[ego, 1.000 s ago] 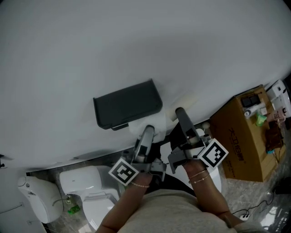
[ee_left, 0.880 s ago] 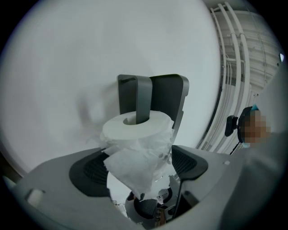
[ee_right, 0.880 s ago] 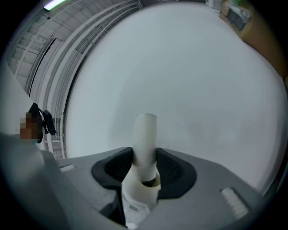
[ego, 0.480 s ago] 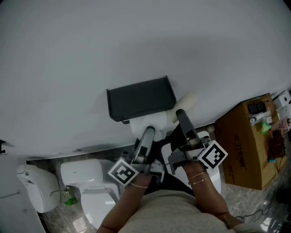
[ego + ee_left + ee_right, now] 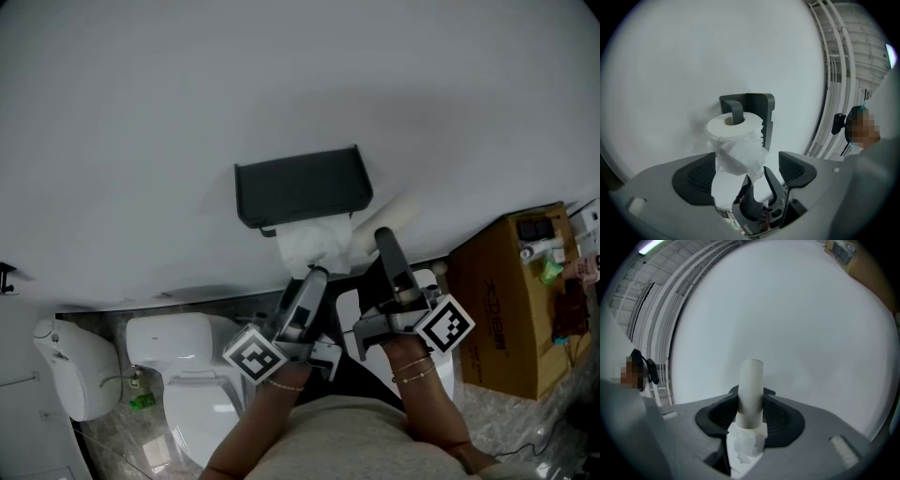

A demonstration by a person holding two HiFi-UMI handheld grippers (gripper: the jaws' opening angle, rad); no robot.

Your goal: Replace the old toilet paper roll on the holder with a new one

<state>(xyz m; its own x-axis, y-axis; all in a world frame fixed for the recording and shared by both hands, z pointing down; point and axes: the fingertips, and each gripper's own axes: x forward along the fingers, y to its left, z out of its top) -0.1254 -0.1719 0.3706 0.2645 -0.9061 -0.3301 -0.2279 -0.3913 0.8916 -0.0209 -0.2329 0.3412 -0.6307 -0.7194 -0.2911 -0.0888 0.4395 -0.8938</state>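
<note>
Holder (image 5: 300, 187): one, dark, at frame centre, bearing one white roll (image 5: 314, 246). Tube (image 5: 751, 380): one, bare, clamped in right gripper (image 5: 750, 411). Left gripper (image 5: 745, 171) angled slightly up, jaws apart, roll's loose tail hanging between.

Illumination is even and diffuse; the white wall (image 5: 281, 84) renders bright without glare. A strip light (image 5: 655, 245) shows at the far upper left of the right gripper view and is probably the main source. The holder (image 5: 302, 186) casts a faint, soft shadow on the wall. Both gripper views are fisheye: black corners, rails (image 5: 836, 51) bowed. The near foreground is slightly soft.
</note>
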